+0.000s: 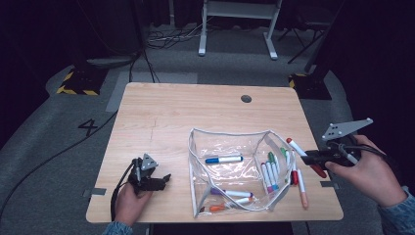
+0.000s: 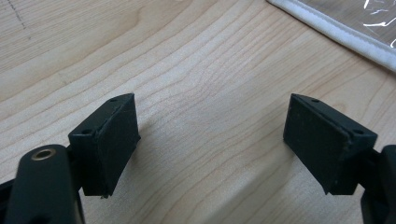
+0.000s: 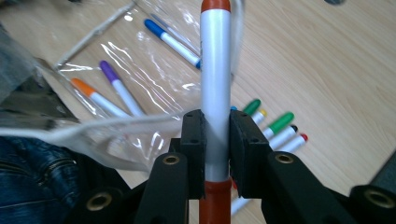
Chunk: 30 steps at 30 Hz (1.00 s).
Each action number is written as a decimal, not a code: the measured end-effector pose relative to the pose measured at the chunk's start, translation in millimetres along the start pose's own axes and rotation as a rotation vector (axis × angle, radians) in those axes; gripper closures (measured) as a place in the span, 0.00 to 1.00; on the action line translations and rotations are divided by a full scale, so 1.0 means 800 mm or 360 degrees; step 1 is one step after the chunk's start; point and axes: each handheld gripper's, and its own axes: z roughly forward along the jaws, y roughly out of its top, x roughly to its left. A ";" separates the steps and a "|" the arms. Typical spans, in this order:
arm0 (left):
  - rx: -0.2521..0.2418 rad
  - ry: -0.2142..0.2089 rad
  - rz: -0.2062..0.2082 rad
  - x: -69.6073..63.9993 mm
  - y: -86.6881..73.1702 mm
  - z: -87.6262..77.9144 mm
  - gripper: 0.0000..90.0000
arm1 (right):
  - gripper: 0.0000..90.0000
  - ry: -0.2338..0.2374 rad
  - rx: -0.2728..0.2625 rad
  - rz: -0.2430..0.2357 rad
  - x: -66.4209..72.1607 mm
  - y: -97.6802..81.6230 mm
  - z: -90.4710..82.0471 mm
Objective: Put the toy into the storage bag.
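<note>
One wood table [image 1: 161, 112] | grey floor [image 1: 49, 127] | L jaws spread | R jaws pinching red marker [image 3: 215, 70]

Table [image 1: 161, 112]: pale wood grain, smooth and matt; you work on its near half.
Pouch [image 1: 230, 147]: clear glossy plastic, creased, with a white cloth-like trim.
Marker [image 3: 215, 93] in your right gripper [image 3: 216, 154]: smooth, slightly shiny plastic barrel.
Pads [image 2: 116, 140] of your left gripper [image 2: 210, 140]: matt black, rubbery looking.
</note>
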 end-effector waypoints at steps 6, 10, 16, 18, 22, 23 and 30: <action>0.0000 0.0000 0.0000 0.000 0.000 0.000 0.20 | 0.86 0.0048 0.0000 -0.0148 0.025 0.038 0.003; -0.0001 0.0001 0.0000 0.000 0.000 0.000 0.20 | 0.86 0.0080 0.0021 -0.0225 0.040 0.057 0.011; 0.0000 0.0001 0.0000 0.000 0.000 0.000 0.20 | 0.86 0.0134 0.0055 -0.0320 0.062 0.079 0.027; -0.0001 0.0000 -0.0001 0.000 0.000 0.000 0.20 | 0.86 0.0157 0.0071 -0.0345 0.069 0.085 0.033; -0.0001 0.0000 -0.0001 0.000 0.000 0.000 0.20 | 0.86 0.0190 0.0104 -0.0409 0.083 0.098 0.047; -0.0001 0.0000 -0.0002 0.000 0.000 0.000 0.20 | 0.86 0.0200 0.0112 -0.0422 0.086 0.101 0.051; -0.0004 0.0000 -0.0006 0.000 0.000 0.001 0.20 | 0.86 0.0249 0.0188 -0.0515 0.106 0.117 0.078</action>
